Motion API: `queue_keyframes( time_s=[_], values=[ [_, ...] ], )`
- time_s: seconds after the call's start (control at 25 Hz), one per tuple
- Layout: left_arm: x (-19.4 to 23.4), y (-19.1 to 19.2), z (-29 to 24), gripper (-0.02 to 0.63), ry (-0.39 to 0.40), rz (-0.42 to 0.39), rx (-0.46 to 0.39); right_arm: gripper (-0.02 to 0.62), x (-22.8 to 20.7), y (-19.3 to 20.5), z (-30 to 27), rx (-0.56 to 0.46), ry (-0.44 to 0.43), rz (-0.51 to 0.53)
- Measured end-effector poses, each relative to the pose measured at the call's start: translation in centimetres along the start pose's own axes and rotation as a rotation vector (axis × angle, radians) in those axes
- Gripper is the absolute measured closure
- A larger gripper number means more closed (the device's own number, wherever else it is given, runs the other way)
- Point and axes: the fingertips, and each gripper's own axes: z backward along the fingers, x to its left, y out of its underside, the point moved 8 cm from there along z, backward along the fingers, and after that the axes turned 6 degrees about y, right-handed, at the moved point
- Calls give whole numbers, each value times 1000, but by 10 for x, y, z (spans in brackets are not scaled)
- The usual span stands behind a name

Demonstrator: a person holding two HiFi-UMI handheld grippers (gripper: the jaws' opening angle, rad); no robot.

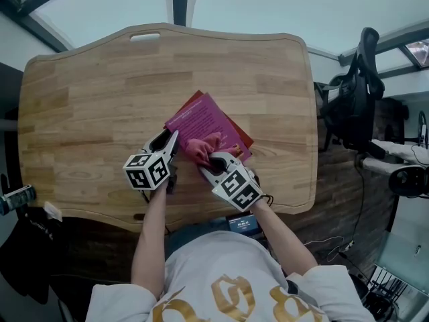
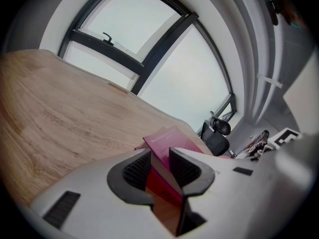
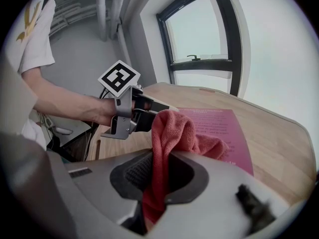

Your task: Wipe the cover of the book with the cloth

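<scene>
The book (image 1: 204, 123) has a magenta cover with small pale print and a red layer showing under its edges. It lies closed on the table (image 1: 87, 106), set diagonally, its near corner clamped in the left tool (image 1: 167, 141). The pinkish-red cloth (image 1: 203, 147) sits bunched on the near part of the cover, pinched in the right tool (image 1: 213, 161).
</scene>
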Motion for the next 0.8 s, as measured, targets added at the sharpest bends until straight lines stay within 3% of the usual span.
queue_keyframes(
  time_s=[0.8],
  values=[
    [1, 0, 0, 486, 13, -3, 10, 528, -19, 15, 18, 15, 78, -40]
  ],
)
